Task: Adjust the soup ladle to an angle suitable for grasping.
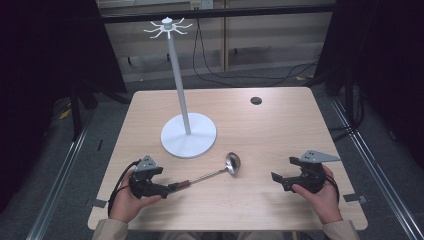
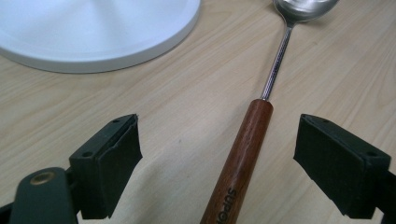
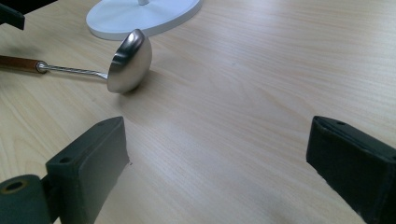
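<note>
The ladle lies flat on the desk beside the stand. Its wooden handle sits between the left tool's wide-open jaws, untouched. Stiff, bowl-heavy, likely slick on steel: grip the wood. The right tool gapes empty.

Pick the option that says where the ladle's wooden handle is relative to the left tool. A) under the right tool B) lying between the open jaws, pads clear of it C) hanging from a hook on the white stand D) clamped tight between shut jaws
B: in the left gripper view the ladle's wooden handle lies on the table between the left tool's wide-open jaws, with gaps on both sides.
</note>
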Demonstrator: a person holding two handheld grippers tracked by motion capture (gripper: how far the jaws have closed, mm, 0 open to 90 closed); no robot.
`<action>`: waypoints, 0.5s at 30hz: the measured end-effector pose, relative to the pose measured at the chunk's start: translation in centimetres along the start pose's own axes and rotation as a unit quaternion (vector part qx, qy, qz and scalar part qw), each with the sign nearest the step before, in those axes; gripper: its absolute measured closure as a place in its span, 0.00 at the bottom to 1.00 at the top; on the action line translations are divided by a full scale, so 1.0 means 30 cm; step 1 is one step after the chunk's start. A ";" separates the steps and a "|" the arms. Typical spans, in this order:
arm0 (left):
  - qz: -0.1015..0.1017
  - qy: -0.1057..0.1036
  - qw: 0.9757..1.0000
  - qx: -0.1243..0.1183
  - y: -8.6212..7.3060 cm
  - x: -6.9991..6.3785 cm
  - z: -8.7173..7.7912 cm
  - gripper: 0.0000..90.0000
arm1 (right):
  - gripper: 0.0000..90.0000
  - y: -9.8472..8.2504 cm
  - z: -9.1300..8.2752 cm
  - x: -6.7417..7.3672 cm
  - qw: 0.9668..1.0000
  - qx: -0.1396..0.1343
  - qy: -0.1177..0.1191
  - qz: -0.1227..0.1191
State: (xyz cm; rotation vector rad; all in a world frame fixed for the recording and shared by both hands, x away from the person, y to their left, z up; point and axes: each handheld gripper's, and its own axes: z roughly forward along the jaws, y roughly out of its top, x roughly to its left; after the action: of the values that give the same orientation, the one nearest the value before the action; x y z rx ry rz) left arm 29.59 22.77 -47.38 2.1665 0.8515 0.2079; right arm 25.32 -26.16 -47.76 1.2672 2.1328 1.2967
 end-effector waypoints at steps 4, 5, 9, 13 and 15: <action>-0.002 0.005 1.000 0.004 -0.013 0.000 -0.016 0.17 | 0.06 0.010 0.014 0.004 1.000 0.004 0.002 -0.003; -0.002 0.005 1.000 0.004 -0.013 0.000 -0.016 0.17 | 0.06 0.012 0.017 0.004 1.000 0.003 0.004 -0.007; -0.002 0.008 1.000 0.005 -0.018 0.001 -0.028 0.18 | 0.06 0.019 0.021 0.008 1.000 0.002 0.005 -0.007; 0.006 0.006 1.000 0.006 -0.008 -0.006 -0.021 0.20 | 0.06 0.018 0.024 0.010 1.000 0.003 0.009 -0.008; 0.007 0.005 1.000 0.004 -0.003 -0.009 -0.016 0.20 | 0.07 0.013 0.016 0.010 1.000 0.006 0.007 -0.008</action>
State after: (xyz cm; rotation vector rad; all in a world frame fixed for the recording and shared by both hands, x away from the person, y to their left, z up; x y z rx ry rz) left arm 29.16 22.94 -47.09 2.1815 0.8453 0.2230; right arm 25.68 -25.59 -47.64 1.2467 2.1581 1.2923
